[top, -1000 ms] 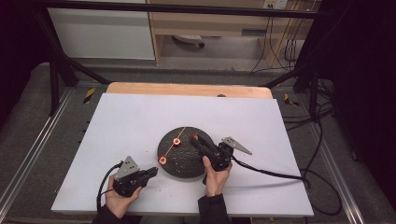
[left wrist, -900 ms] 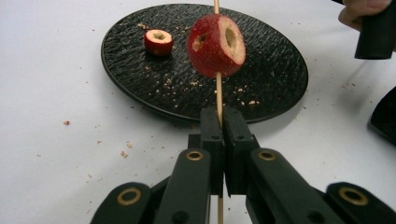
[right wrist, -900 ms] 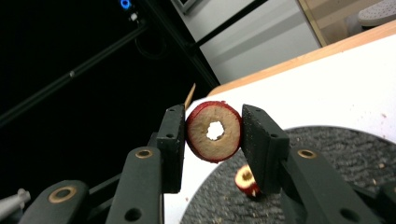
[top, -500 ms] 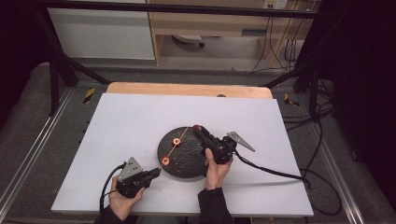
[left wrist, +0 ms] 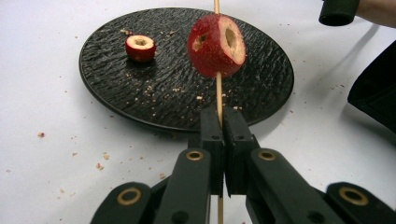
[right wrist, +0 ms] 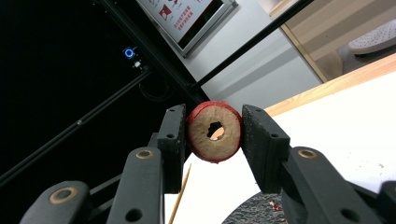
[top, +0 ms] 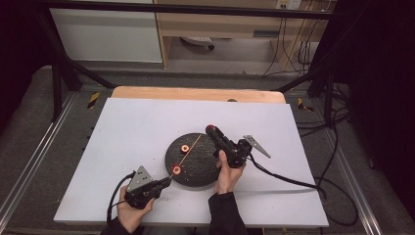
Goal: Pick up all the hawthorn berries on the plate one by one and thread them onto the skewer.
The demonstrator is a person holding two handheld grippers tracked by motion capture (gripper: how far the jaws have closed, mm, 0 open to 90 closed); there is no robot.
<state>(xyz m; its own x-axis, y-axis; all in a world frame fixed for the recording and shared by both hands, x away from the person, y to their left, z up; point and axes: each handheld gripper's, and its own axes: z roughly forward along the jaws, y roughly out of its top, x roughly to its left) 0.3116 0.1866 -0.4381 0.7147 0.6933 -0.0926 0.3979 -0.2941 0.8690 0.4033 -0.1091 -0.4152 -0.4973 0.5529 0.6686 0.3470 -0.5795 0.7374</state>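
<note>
My left gripper (left wrist: 223, 140) pinches the thin wooden skewer (left wrist: 218, 91), its free tip slanting toward my right gripper (right wrist: 214, 133). Those jaws clamp a cored red fruit ring (right wrist: 214, 132), hole not yet lined up with the tip

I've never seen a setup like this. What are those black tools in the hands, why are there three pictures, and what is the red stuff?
A person sits at a white table, holding a hand-operated gripper with two black jaws in each hand. One picture comes from a camera above the table; the other two come from cameras riding on the grippers, looking along their jaws.

On the table lies a round black plate with a cored red fruit piece on it and crumbs around.

The left gripper is shut on a thin wooden skewer, which already has one red fruit piece threaded on it. The right gripper is shut on another fruit ring with a hole through its middle, probably to be threaded next.
</note>
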